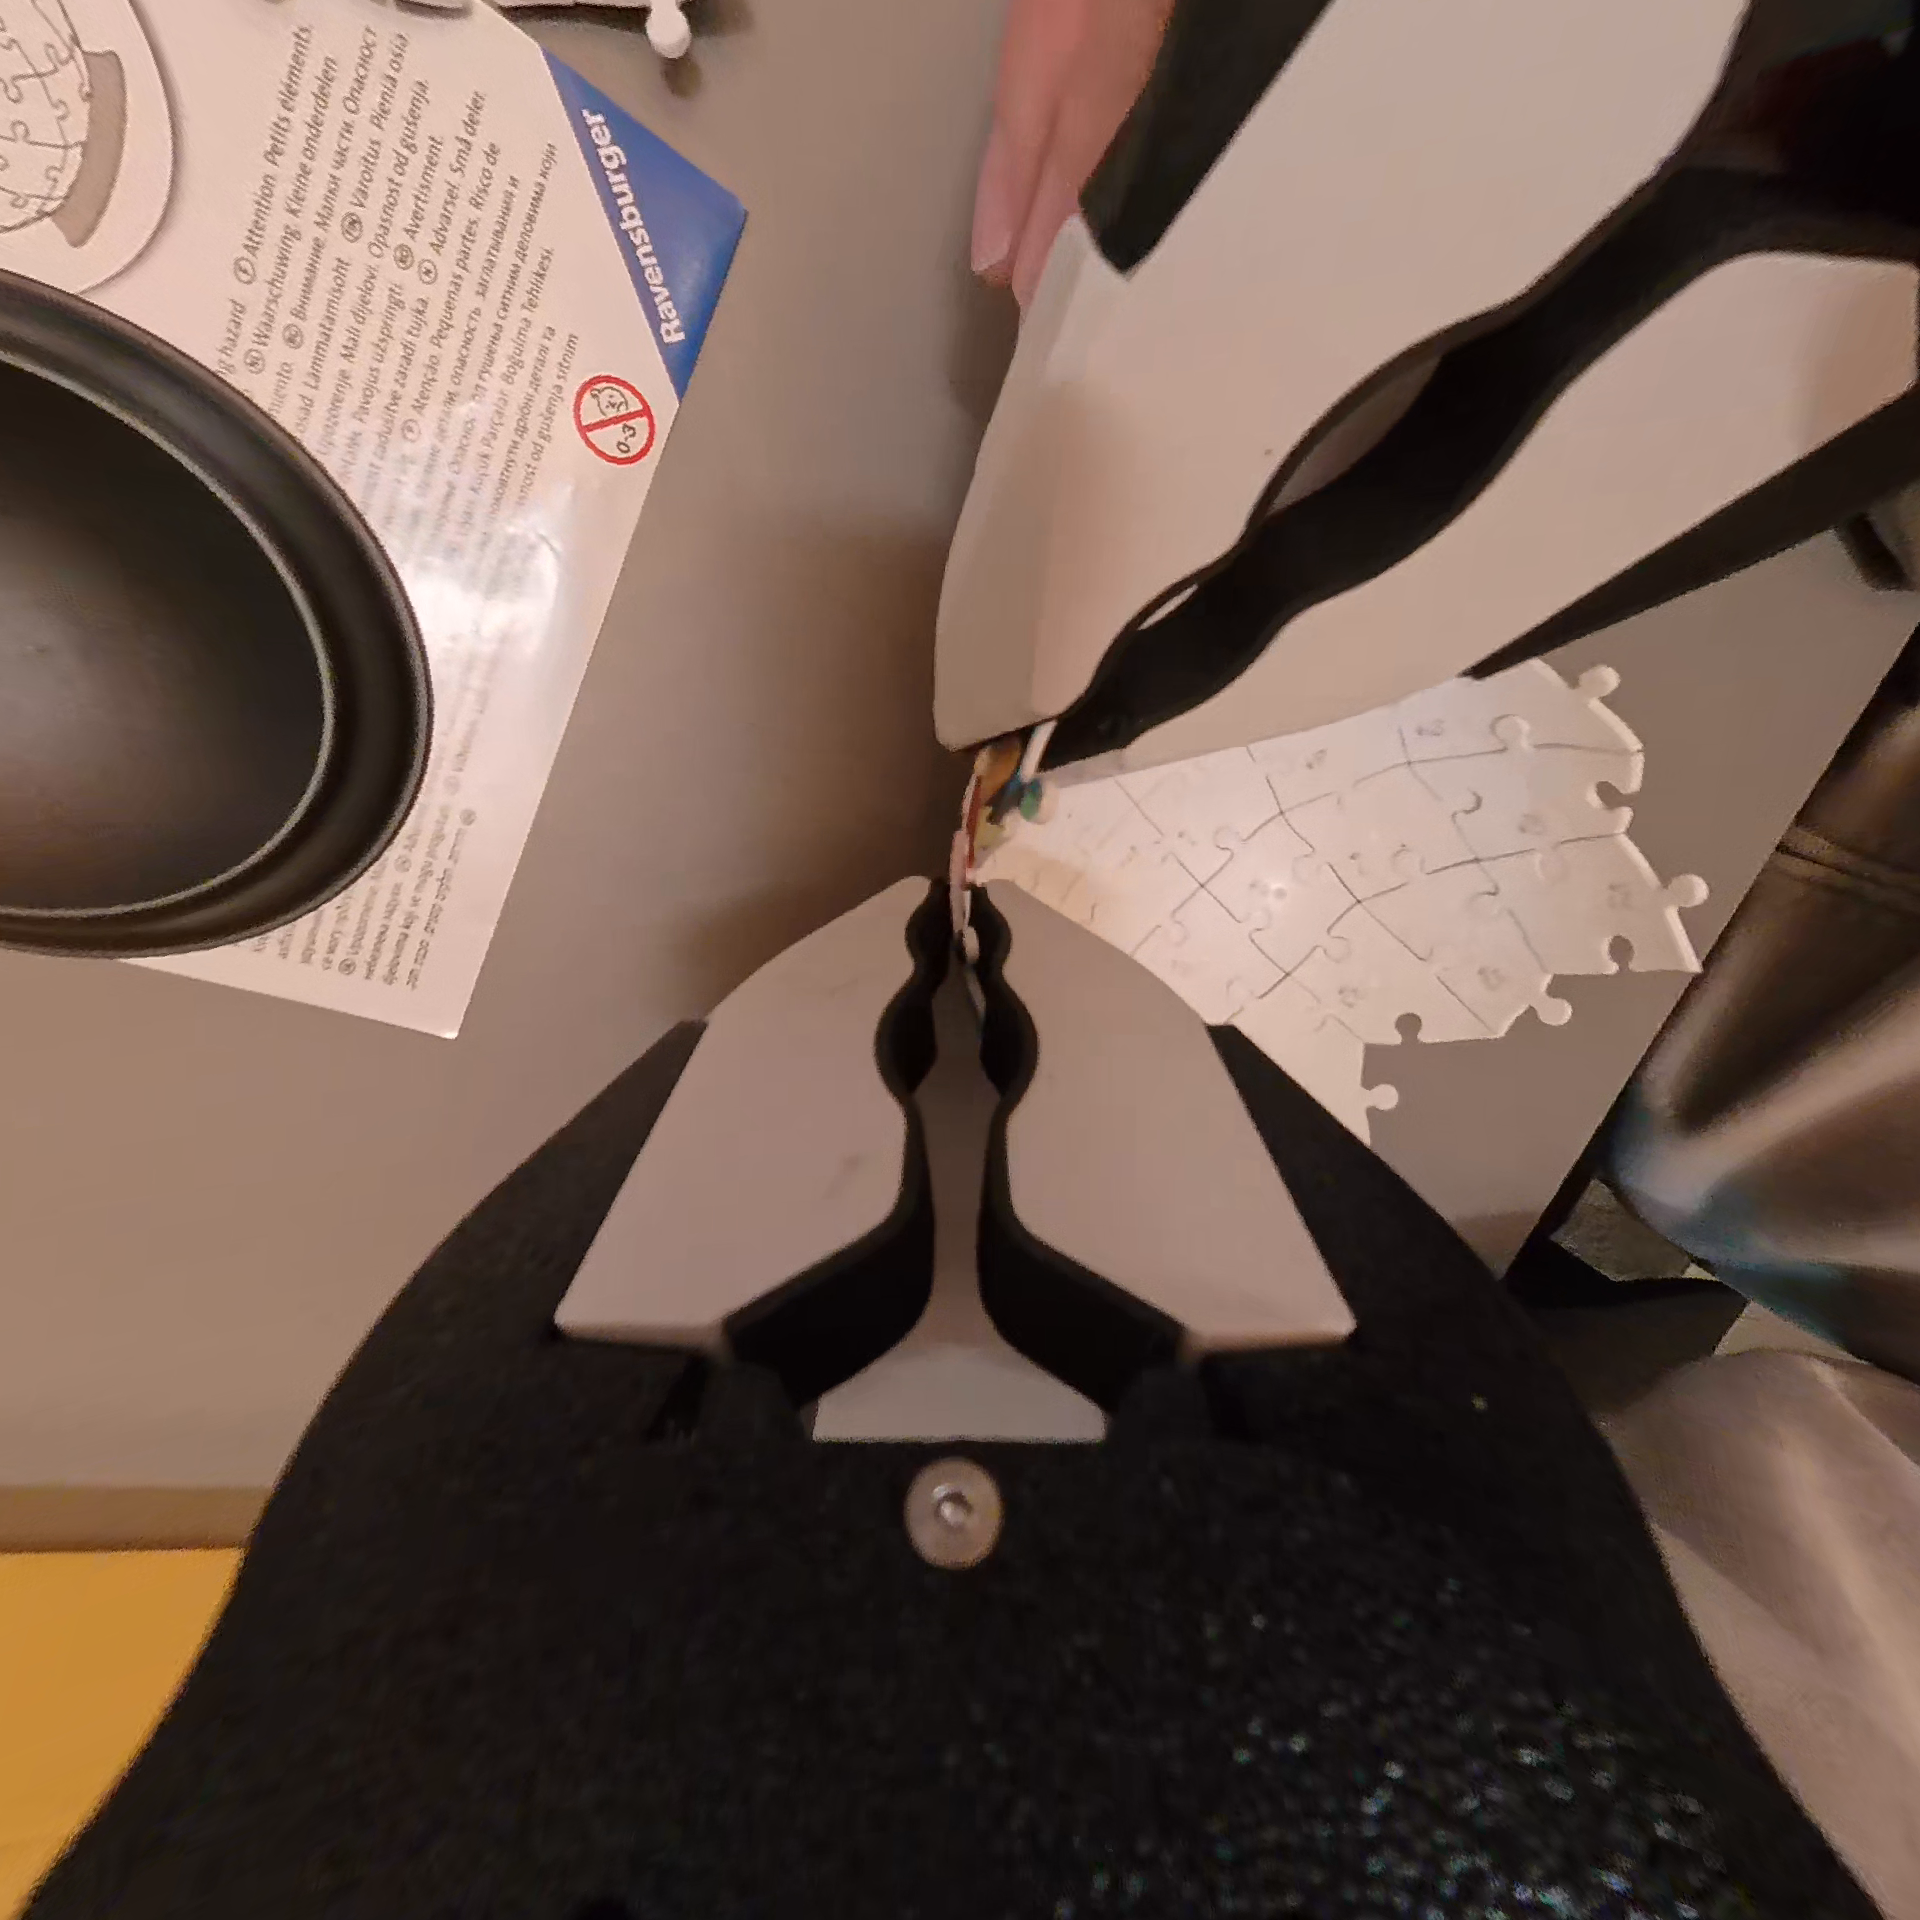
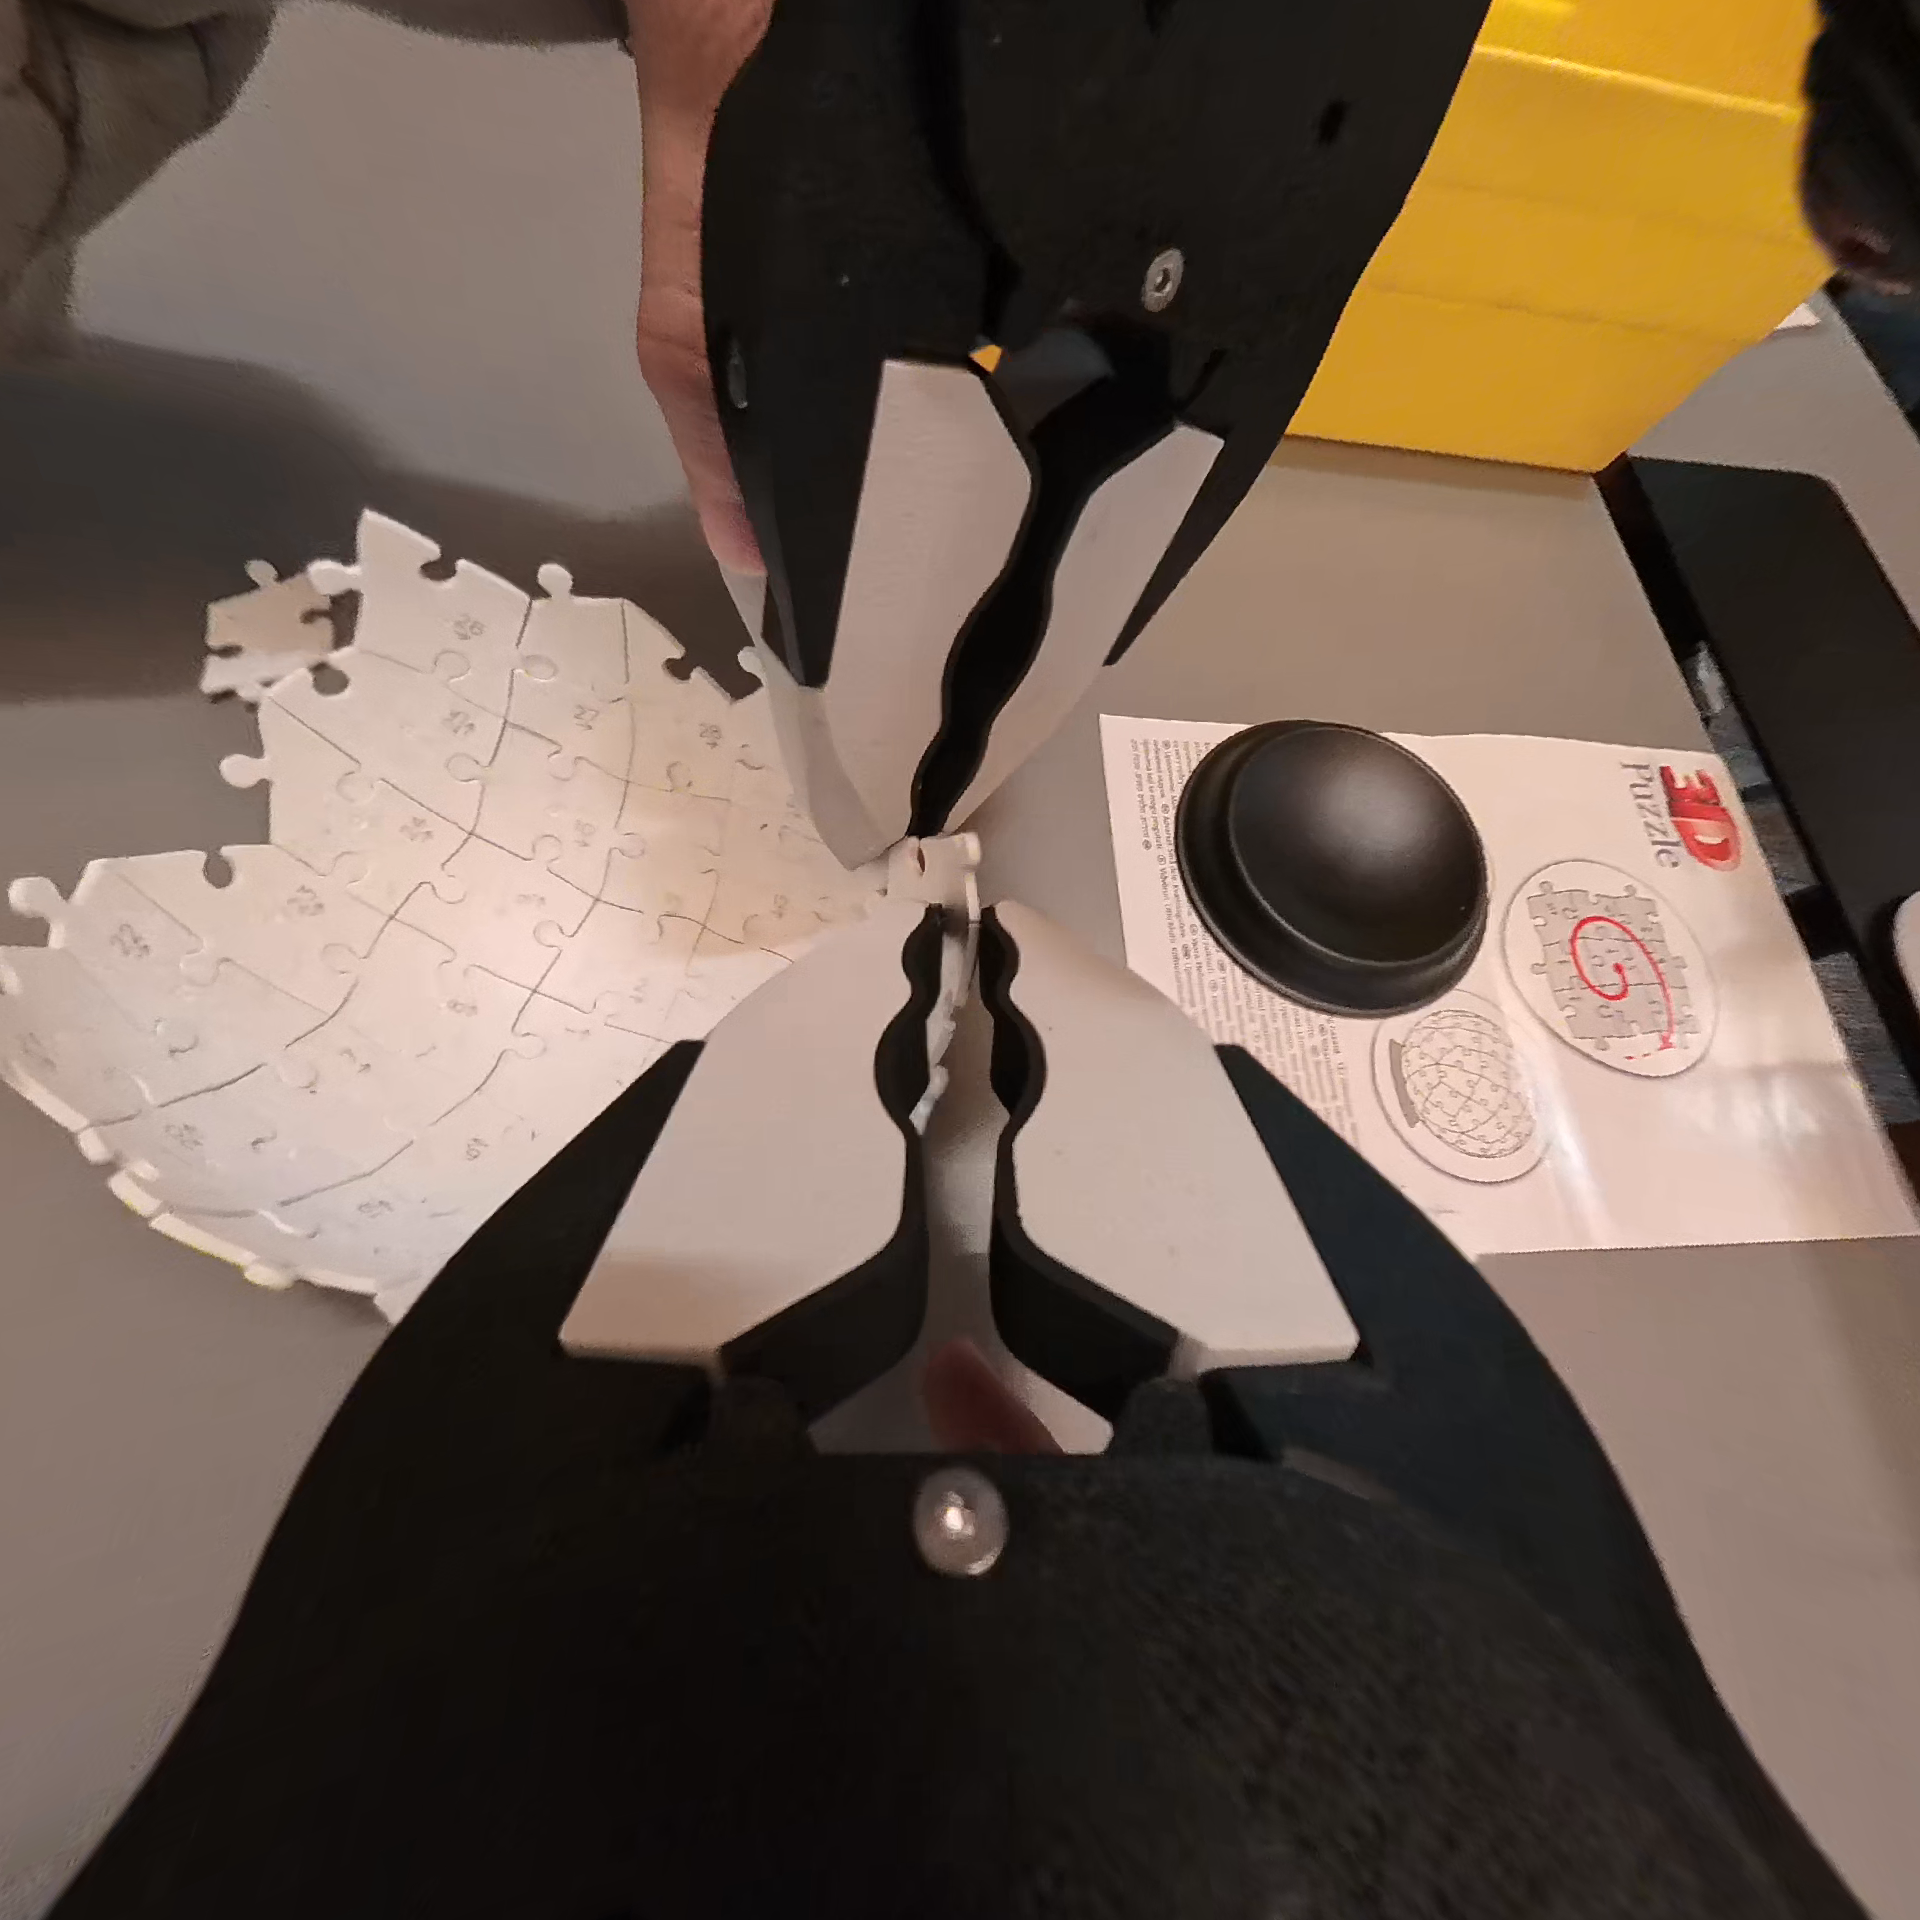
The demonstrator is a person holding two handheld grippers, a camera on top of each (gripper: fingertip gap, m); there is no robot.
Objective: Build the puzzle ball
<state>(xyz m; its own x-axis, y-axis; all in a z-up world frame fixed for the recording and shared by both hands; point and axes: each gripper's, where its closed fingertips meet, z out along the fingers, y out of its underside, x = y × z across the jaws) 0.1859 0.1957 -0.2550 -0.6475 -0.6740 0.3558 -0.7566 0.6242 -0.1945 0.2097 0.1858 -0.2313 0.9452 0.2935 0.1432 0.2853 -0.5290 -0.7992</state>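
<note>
Both grippers pinch the rim of the half-built puzzle ball (image 2: 395,935) above the grey table (image 2: 1351,1507).

The left gripper (image 1: 961,904) has its fingers nearly together on the shell's thin edge, and the right gripper (image 2: 951,925) is likewise closed on that edge, right next to a small white piece (image 2: 940,860) at the rim that the left gripper's tips clamp in the right wrist view (whether the piece is already locked in, I cannot tell). The curved white shell opens like a bowl, its numbered inner side showing. The black dome stand (image 2: 1335,862) sits on the instruction sheet (image 2: 1662,1174) nearby; a yellow box (image 2: 1558,260) stands farther back.
</note>
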